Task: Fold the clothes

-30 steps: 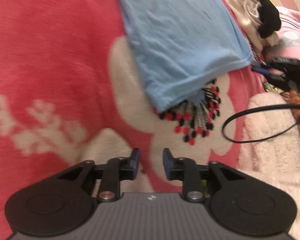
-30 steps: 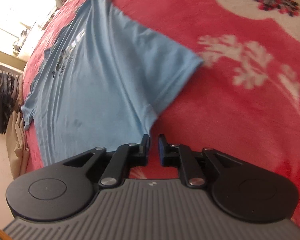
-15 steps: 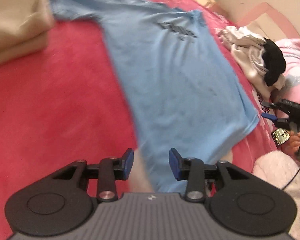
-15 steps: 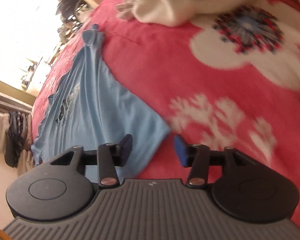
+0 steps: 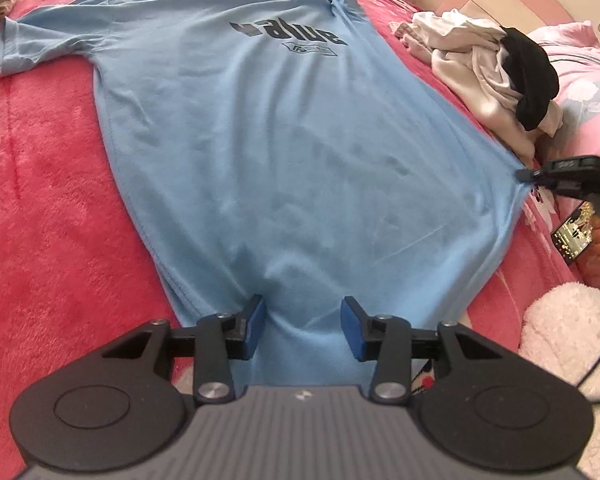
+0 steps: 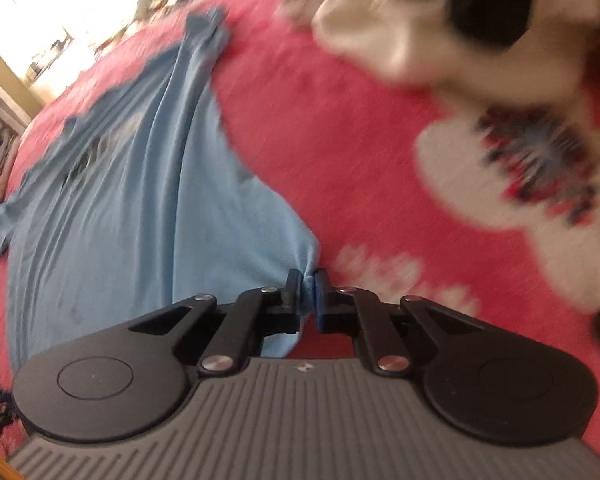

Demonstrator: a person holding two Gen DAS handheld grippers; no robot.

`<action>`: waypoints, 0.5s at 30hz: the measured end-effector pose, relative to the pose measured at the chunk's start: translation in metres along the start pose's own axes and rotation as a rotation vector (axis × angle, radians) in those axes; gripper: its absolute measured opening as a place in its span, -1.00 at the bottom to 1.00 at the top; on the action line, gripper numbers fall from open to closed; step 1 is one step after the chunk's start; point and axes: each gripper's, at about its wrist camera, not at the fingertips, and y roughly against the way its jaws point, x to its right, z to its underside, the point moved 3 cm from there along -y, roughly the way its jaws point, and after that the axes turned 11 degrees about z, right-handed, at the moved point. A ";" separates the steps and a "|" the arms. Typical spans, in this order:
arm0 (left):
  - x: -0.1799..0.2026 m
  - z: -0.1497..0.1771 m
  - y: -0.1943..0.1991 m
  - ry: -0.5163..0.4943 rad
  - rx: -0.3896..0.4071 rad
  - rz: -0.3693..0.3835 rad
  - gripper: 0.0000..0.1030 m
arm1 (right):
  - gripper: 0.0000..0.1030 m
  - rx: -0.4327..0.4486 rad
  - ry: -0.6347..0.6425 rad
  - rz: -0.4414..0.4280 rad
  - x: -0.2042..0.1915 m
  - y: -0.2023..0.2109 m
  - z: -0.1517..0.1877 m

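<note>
One blue T-shirt point(image 5: 268, 152) covers the red blanket point(image 5: 40, 208); left hand-held gripper point(image 5: 303, 328) gapes, right hand-held gripper point(image 6: 309, 300) pinches its hem.

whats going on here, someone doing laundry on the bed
A person is laying out a light blue t-shirt on a red floral blanket to fold it, a handheld tool in each hand. The right tool is shut on one bottom corner of the shirt. The left tool is open over the hem near the other corner, gripping nothing yet. The shirt lies print side up, not folded. A heap of white and black clothes waits beside it.
</note>
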 end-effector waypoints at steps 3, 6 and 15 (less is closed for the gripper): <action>0.002 0.000 -0.001 -0.018 -0.010 -0.007 -0.17 | -0.91 -0.005 -0.017 0.048 0.016 0.003 -0.005; 0.003 0.001 -0.002 -0.036 -0.019 -0.014 -0.14 | -0.90 -0.060 0.004 0.098 0.020 -0.018 0.004; 0.008 0.006 -0.005 -0.082 -0.022 -0.028 -0.05 | -0.26 -0.055 -0.079 0.156 0.032 -0.025 0.016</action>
